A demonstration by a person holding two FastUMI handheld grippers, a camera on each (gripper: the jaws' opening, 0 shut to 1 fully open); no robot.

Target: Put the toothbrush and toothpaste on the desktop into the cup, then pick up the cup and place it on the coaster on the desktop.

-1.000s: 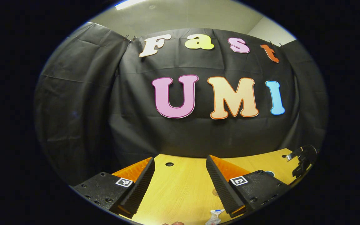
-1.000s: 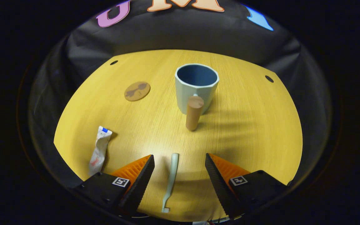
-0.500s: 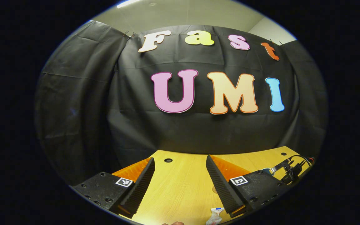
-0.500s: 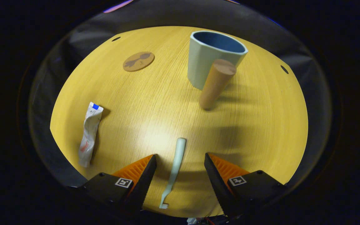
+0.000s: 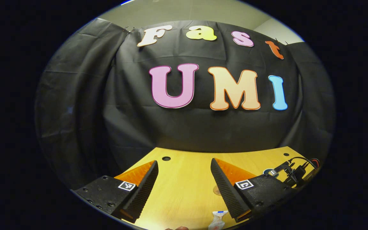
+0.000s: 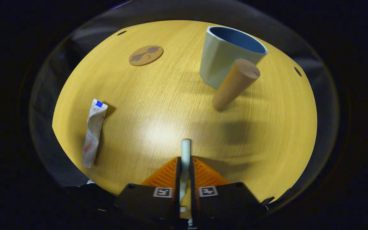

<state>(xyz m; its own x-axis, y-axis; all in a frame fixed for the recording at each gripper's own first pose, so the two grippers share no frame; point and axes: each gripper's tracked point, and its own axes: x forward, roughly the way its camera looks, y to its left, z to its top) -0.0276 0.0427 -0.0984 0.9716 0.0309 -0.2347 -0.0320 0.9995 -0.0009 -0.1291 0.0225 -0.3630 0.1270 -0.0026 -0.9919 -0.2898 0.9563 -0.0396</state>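
Right gripper view: claw [image 6: 184, 166] clamping toothbrush [image 6: 185, 150].

Toothpaste [image 6: 93, 131] left on desktop [image 6: 158, 105], coaster [image 6: 146, 55] behind it, cup [image 6: 225, 54] right, toothbrush [image 6: 185, 150] nearest

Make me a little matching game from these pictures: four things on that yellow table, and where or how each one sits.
Things:
1. toothbrush
2. toothpaste
3. cup
4. coaster

States:
A. flat round disc, nothing on it
B. pinched between the right claw fingers
C. standing upright, wooden handle toward the camera
D. lying crumpled near the table's left edge

Pairs: 1-B, 2-D, 3-C, 4-A
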